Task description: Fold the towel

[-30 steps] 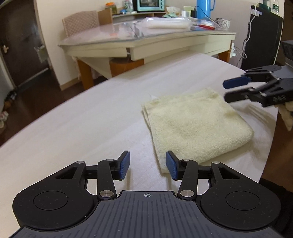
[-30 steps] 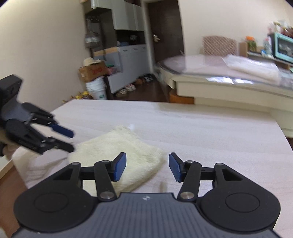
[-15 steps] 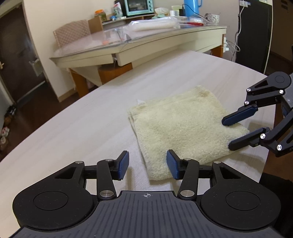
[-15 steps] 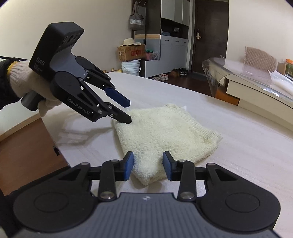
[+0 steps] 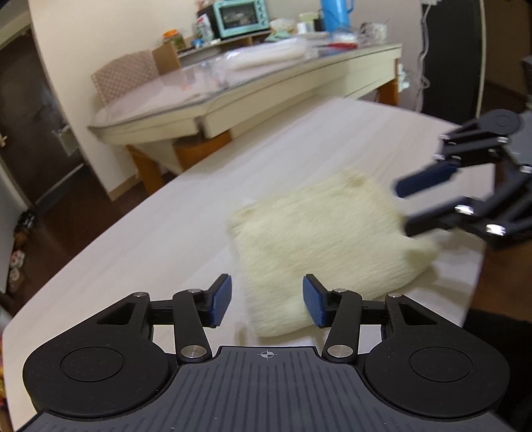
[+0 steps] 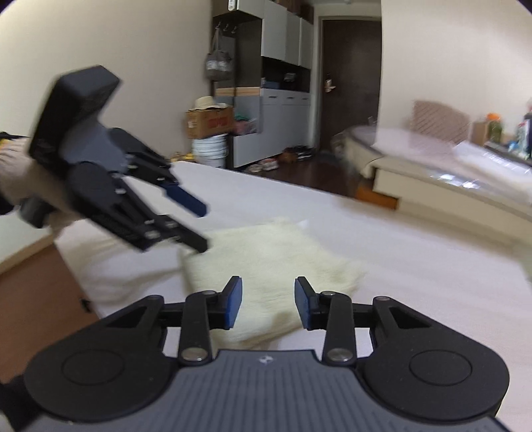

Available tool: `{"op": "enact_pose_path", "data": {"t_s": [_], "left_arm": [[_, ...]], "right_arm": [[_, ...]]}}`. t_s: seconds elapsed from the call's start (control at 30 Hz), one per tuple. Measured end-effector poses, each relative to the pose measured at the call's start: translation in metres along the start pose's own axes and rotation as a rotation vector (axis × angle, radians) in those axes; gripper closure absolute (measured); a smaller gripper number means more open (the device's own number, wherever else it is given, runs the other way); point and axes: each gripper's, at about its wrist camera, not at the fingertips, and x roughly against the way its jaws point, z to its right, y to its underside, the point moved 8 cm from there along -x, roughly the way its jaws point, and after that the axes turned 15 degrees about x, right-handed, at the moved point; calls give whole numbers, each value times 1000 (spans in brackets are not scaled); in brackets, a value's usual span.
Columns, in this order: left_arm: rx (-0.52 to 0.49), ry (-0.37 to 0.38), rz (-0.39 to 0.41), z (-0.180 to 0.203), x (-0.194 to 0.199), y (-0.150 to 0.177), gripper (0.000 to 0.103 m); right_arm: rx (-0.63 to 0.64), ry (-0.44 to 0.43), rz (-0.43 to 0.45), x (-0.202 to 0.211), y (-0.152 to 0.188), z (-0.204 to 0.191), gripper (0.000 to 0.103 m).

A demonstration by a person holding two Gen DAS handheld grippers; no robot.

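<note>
A cream towel [image 5: 319, 232] lies folded into a thick square on the pale table [image 5: 159, 239]; it also shows in the right wrist view [image 6: 266, 262]. My left gripper [image 5: 266, 300] is open and empty, its jaws either side of the towel's near corner. My right gripper [image 6: 267, 302] is open and empty over another near edge of the towel. Each gripper appears in the other's view: the right one [image 5: 412, 206] at the towel's right edge, the left one [image 6: 199, 226] at the towel's left corner. Both views are motion-blurred.
The table's edge [image 6: 76, 282] drops to a wooden floor on the left of the right wrist view. A second table [image 5: 252, 96] with clutter, a teal oven [image 5: 241, 16] and a chair [image 5: 126, 76] stand behind. Cabinets and a box [image 6: 209, 121] line the far wall.
Both grippers have swung in from beside the towel and now sit at its near edges, both still open. The towel lies in the same place.
</note>
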Motion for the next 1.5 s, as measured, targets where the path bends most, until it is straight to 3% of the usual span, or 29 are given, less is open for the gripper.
{"op": "enact_pose_path", "data": {"t_s": [0.2, 0.5, 0.73, 0.93, 1.23, 1.5], "left_arm": [[-51, 3, -18, 21, -14, 10, 48], [-58, 30, -19, 22, -10, 1, 51], [-88, 67, -33, 46, -13, 5, 51], [-31, 70, 8, 47, -6, 3, 50], [-56, 41, -13, 45, -11, 13, 44], [-79, 24, -23, 23, -15, 11, 39]], "right_arm": [[124, -13, -61, -15, 12, -16, 67], [17, -17, 4, -9, 1, 16, 67], [2, -57, -66, -37, 14, 40, 68], [-23, -9, -27, -31, 7, 62, 67], [176, -7, -94, -64, 4, 62, 67], [168, 8, -128, -49, 11, 52, 67]]}}
